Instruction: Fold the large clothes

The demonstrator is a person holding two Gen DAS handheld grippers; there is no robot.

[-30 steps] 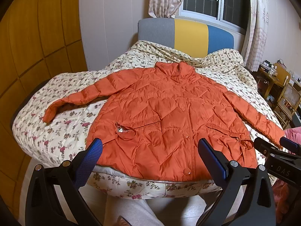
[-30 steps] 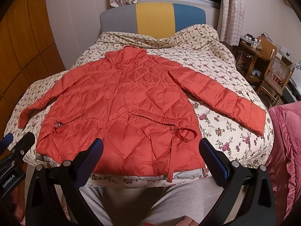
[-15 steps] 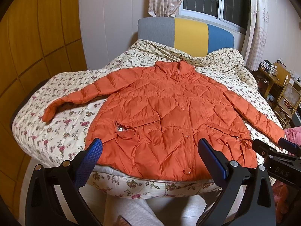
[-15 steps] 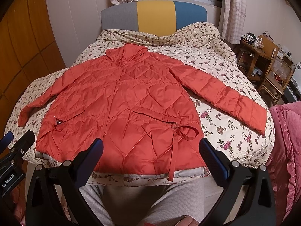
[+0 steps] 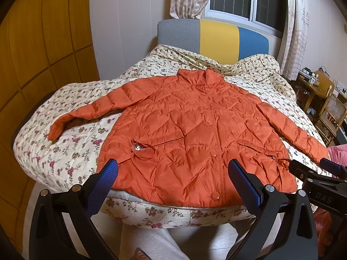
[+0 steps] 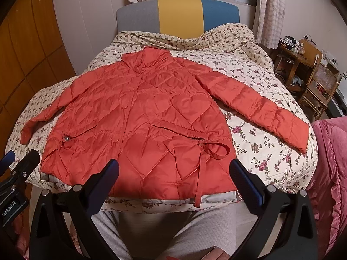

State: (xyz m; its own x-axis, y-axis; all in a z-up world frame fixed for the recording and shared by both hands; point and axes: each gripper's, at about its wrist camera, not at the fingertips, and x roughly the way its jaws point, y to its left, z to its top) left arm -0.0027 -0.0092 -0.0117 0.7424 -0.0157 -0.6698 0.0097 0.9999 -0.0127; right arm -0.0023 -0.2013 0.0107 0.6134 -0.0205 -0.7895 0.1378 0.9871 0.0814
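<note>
Nylon, puffy and quilted: the orange jacket (image 5: 195, 134) lies face up and spread flat on the floral bedspread (image 5: 71, 151), collar toward the grey, yellow and blue headboard (image 6: 180, 15), hem at the near edge of the bed, both sleeves thrown out to the sides. From where I stand, the left gripper (image 5: 173, 177) and the right gripper (image 6: 174, 177) both hang just short of the hem, each with its 2 blue-padded fingers spread wide and nothing between them; neither touches the cloth. The person's legs in pale trousers (image 6: 164, 231) show below the bed edge. I would judge the jacket light but bulky, soft with trapped air, so it will spring back from a crease unless pressed, and its shiny shell looks slippery enough to slide out of a shallow pinch. A belt loop (image 6: 216, 149) and a dangling tie near the right pocket hang over the hem and could snag or trail when that side is lifted. The best first holds, to my eye, are the sleeves: the right cuff (image 6: 297, 134) for the right tongs and the left cuff (image 5: 56, 130) for the left, each bitten deep across the doubled fabric. The shoulder seams or hem corners would serve for the later body folds. No fold has been made yet.
</note>
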